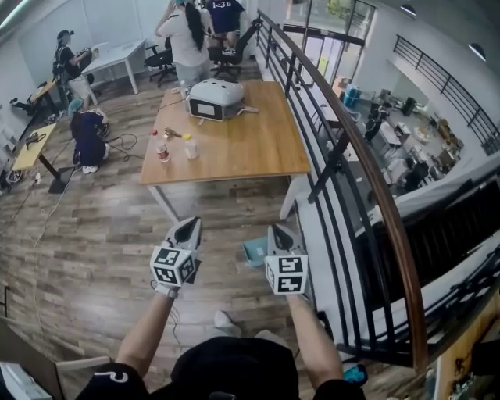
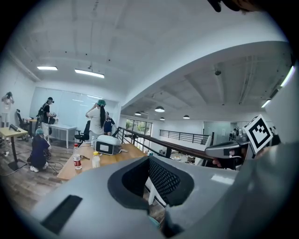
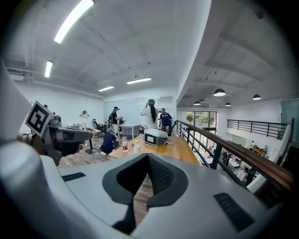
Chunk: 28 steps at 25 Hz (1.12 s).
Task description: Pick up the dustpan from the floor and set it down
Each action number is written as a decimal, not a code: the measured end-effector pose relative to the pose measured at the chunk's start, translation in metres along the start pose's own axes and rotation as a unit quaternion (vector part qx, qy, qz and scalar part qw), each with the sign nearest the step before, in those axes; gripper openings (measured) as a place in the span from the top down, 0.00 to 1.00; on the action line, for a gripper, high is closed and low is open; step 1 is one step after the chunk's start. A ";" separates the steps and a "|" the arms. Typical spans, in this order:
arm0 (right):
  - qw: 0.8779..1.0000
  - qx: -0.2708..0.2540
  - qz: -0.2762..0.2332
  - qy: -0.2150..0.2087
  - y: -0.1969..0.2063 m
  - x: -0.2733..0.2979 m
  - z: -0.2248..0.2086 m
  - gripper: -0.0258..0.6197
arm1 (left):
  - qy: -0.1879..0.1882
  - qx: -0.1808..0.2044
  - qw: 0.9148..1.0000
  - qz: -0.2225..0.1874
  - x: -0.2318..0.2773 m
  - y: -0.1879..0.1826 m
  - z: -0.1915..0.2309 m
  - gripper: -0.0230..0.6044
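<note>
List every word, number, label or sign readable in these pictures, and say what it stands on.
Nothing reads clearly.
White print on the back of a dark shirt, far end of the room: too blurred to read.
Red label on the bottle on the wooden table: too small.
Marker cube on the left gripper: black-and-white squares, no letters.
Right gripper: the same.

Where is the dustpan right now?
In the head view, the dustpan lies on the floor beside the right claw, near the wooden table's front edge.
</note>
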State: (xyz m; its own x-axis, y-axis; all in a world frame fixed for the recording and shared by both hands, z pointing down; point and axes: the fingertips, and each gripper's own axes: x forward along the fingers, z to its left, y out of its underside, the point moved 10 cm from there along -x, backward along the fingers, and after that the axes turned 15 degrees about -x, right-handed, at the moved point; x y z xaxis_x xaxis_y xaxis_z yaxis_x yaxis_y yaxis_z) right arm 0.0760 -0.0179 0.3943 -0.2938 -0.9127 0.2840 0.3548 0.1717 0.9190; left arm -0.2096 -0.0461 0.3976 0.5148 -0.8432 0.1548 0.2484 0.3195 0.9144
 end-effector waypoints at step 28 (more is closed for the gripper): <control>1.000 -0.005 0.004 -0.018 0.026 0.035 -0.132 0.97 | -0.010 -0.017 1.000 0.014 0.117 0.015 -0.072 0.97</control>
State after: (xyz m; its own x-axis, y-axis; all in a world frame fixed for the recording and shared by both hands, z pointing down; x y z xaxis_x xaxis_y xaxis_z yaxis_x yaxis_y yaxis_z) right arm 0.1918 -0.0941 0.3922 -0.3220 -0.8974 0.3016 0.3672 0.1753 0.9135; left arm -0.0867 -0.1091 0.4028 0.5054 -0.8424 0.1870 0.2627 0.3566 0.8966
